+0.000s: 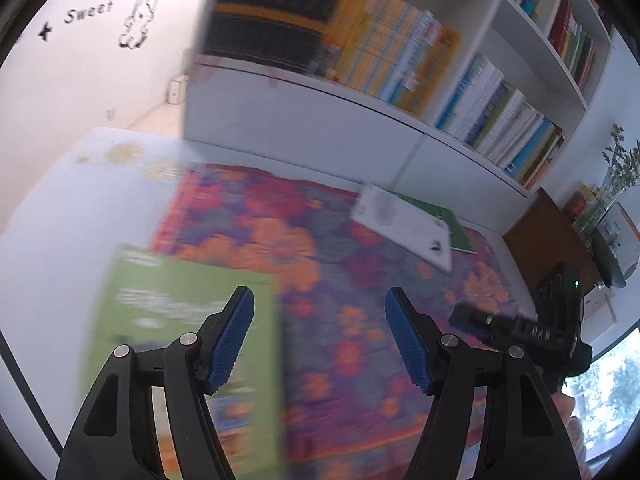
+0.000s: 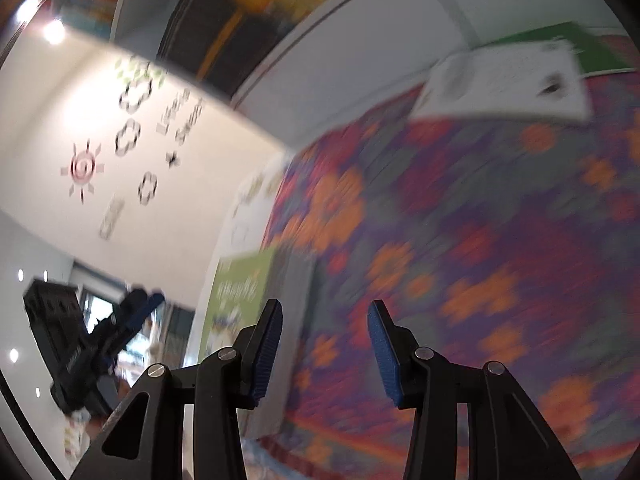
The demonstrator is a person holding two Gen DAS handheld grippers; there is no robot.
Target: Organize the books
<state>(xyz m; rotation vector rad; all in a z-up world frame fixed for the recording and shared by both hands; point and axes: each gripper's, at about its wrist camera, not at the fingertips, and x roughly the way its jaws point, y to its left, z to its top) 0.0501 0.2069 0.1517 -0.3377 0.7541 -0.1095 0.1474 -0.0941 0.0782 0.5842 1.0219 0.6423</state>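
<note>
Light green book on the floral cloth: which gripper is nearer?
Left. The left gripper hangs just over the light green book; the right gripper sits farther off beside it.

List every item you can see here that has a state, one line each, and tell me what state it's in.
left gripper: open, nothing between the pads
right gripper: open, nothing between the pads
light green book: lying flat, closed, partly on the floral cloth
white book: lying flat, closed, on top of a dark green book
shelf books: standing upright in rows
</note>
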